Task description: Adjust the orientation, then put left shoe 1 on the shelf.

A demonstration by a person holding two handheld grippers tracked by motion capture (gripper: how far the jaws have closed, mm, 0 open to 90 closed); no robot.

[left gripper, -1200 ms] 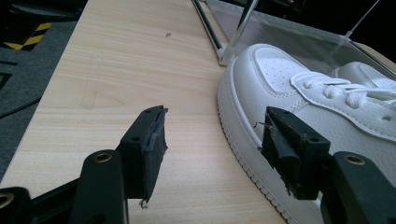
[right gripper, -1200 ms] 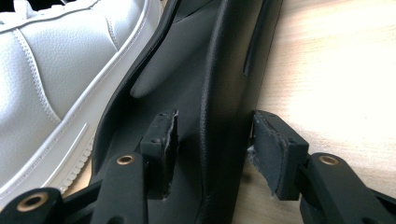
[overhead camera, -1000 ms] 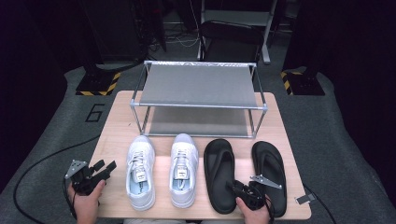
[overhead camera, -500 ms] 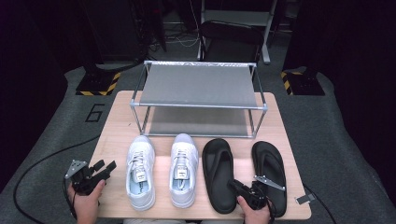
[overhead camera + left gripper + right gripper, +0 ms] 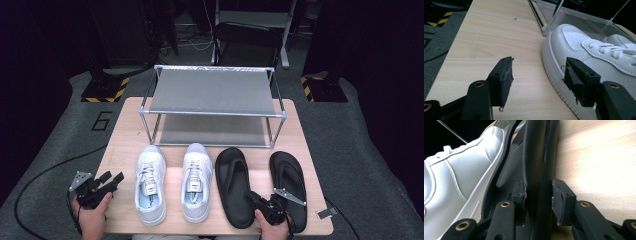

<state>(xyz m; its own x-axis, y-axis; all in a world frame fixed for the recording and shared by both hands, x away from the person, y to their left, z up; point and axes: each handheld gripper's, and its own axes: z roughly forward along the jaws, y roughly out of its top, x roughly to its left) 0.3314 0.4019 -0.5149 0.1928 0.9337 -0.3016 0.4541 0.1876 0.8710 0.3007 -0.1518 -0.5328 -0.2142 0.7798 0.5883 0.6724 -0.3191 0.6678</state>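
Two white sneakers and two black flip-flops lie in a row on the wooden table. My right gripper sits at the heel-side right edge of the left flip-flop. Its jaws have just been closing. In the right gripper view the pads press both sides of that flip-flop's edge, so the right gripper is shut on it. My left gripper rests open at the table's left front. Its jaws hold nothing, and the right one is close to the left sneaker.
A two-tier metal shoe rack with grey shelves stands at the back of the table. Bare wood lies left of the sneakers. The second sneaker lies right beside the gripped flip-flop. Dark floor with cables surrounds the table.
The right gripper's jaws have drawn in onto the left flip-flop's edge. Both hands have stayed where they were, and the shoes have not moved.
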